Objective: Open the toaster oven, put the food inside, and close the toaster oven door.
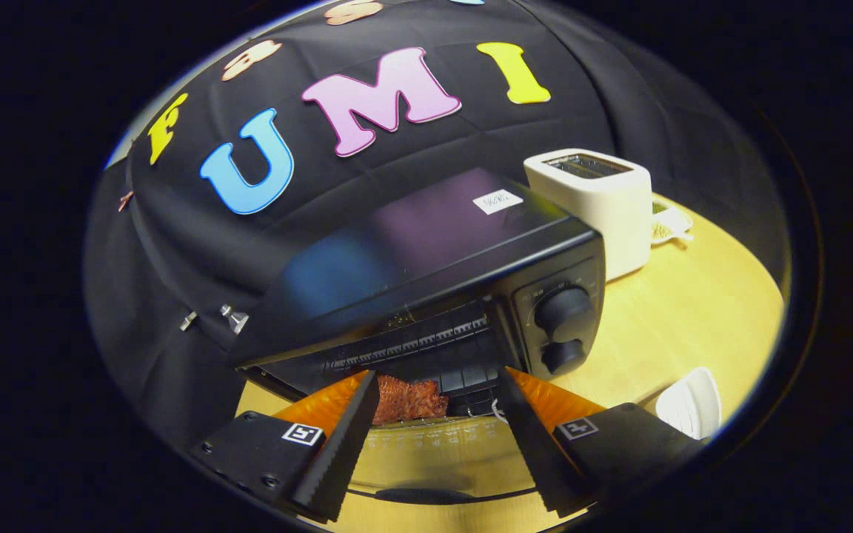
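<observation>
One toaster oven (426, 252) on surface (693, 311), door (426, 459) dropped open. Food (408, 398) already on rack inside oven mouth. Hand-held gripper (437, 389) spread wide, empty, before oven. Door probably stiff, hinged, glass; best taken at handle (426, 494).

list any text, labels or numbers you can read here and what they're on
None can be read.
White sticker on the toaster oven top: too blurred.
Marks around its two knobs: too small.
Scale marks along the open glass door: too faint.
The open tool carries square patterned tags, no words.
</observation>
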